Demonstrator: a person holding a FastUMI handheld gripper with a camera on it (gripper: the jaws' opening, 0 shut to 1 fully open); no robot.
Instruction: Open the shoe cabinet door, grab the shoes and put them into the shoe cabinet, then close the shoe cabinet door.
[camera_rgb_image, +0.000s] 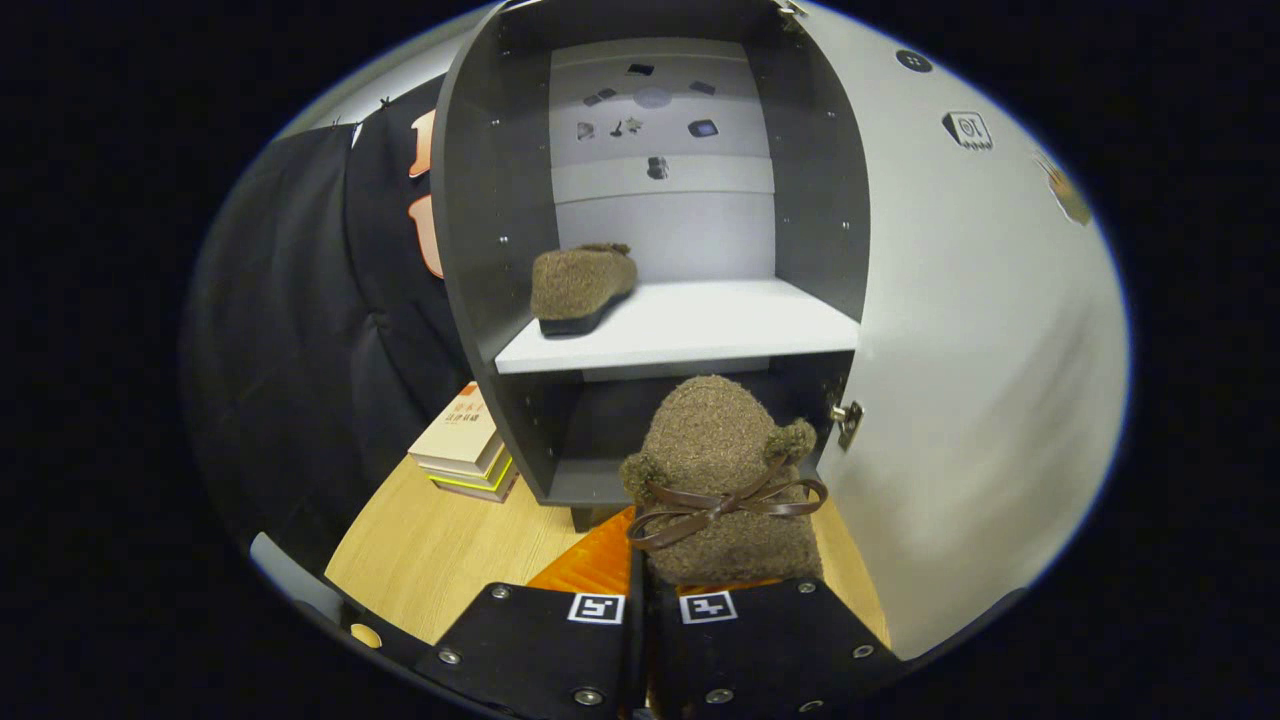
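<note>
Tongs (640, 610) clench a fuzzy brown shoe (725, 480) with a ribbon bow, raised before the open shoe cabinet (490, 200), its door (960, 350) swung wide. Its mate (580, 288) sits on the white shelf (690, 330); books (465, 440) lie on the counter (440, 550) beside it

Dim booth, cabinet (690, 200) lit inside, sharp centre, fisheye-bent edges.

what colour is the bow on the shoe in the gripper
Dark brown, on the fuzzy brown shoe held by the gripper; gripper view.
</note>
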